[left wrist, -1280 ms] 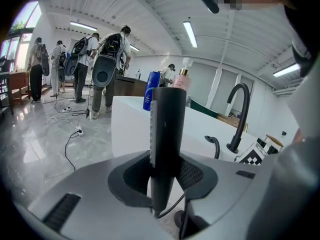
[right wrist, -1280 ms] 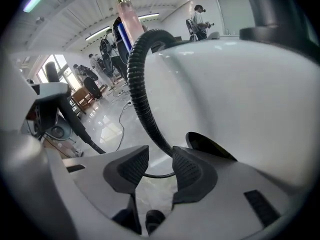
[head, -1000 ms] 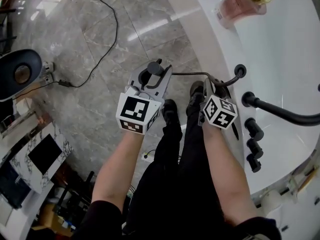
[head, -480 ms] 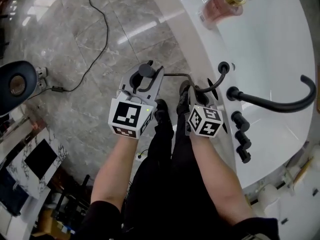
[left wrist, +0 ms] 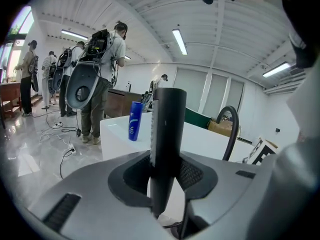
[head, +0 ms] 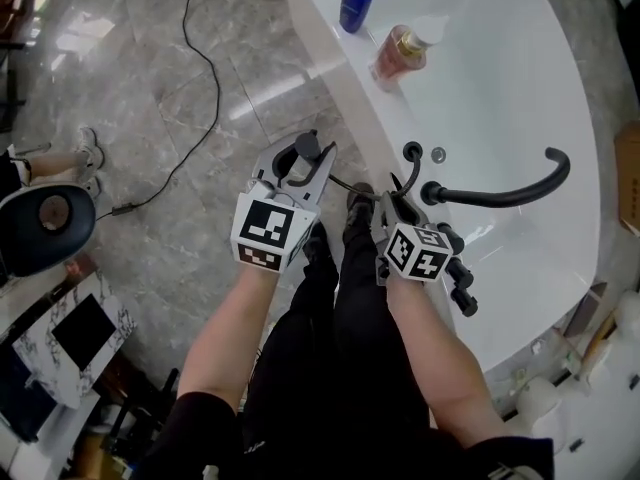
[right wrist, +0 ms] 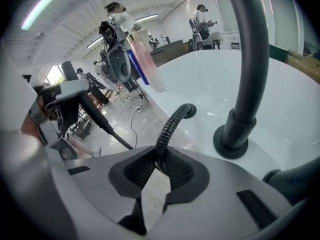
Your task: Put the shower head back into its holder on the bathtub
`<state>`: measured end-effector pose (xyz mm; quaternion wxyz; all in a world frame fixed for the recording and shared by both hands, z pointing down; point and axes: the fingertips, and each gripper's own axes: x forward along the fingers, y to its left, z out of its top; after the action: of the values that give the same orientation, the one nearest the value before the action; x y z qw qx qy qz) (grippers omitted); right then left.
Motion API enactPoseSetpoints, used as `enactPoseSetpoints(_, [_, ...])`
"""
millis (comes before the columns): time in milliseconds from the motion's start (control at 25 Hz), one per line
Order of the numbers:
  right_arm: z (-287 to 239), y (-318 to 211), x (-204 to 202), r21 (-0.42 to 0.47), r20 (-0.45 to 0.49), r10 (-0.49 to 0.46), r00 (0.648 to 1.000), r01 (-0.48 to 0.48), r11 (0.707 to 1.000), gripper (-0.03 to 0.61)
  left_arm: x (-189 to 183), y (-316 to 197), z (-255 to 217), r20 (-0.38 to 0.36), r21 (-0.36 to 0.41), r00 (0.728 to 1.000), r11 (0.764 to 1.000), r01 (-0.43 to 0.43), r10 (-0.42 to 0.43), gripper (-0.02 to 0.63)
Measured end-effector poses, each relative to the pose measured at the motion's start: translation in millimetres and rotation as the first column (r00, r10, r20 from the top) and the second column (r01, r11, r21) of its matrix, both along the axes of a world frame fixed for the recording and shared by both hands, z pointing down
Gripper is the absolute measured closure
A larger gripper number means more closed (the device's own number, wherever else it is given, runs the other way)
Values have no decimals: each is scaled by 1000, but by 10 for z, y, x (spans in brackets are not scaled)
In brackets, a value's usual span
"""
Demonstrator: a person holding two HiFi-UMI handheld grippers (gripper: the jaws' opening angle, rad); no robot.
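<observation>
The left gripper (head: 300, 168) clamps the black shower head (left wrist: 167, 129) over the marble floor (head: 150, 98), just beside the bathtub (head: 335, 63). The right gripper (head: 393, 203), whose jaws have just been closing, pinches the ribbed hose (right wrist: 167, 134), which runs to a socket (head: 412, 151) on the rim.

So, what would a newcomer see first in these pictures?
The left gripper is shut on the black shower head beside the white bathtub. The right gripper, whose jaws have just been closing, pinches the ribbed hose. A curved black spout stands on its rim.
</observation>
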<state>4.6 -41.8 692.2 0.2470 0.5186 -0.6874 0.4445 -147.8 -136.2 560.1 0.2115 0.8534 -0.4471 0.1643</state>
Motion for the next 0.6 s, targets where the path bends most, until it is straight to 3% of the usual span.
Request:
enactPoseSetpoints(360, [-39, -487, -41, -15, 145, 103, 984, -102, 995, 503, 383, 6, -73, -19, 10, 998, 998, -64, 64, 480])
enactPoseSetpoints(600, [196, -387, -82, -18, 140, 90, 986, -88, 996, 491, 459, 34, 135, -18, -7, 997, 998, -70, 70, 480])
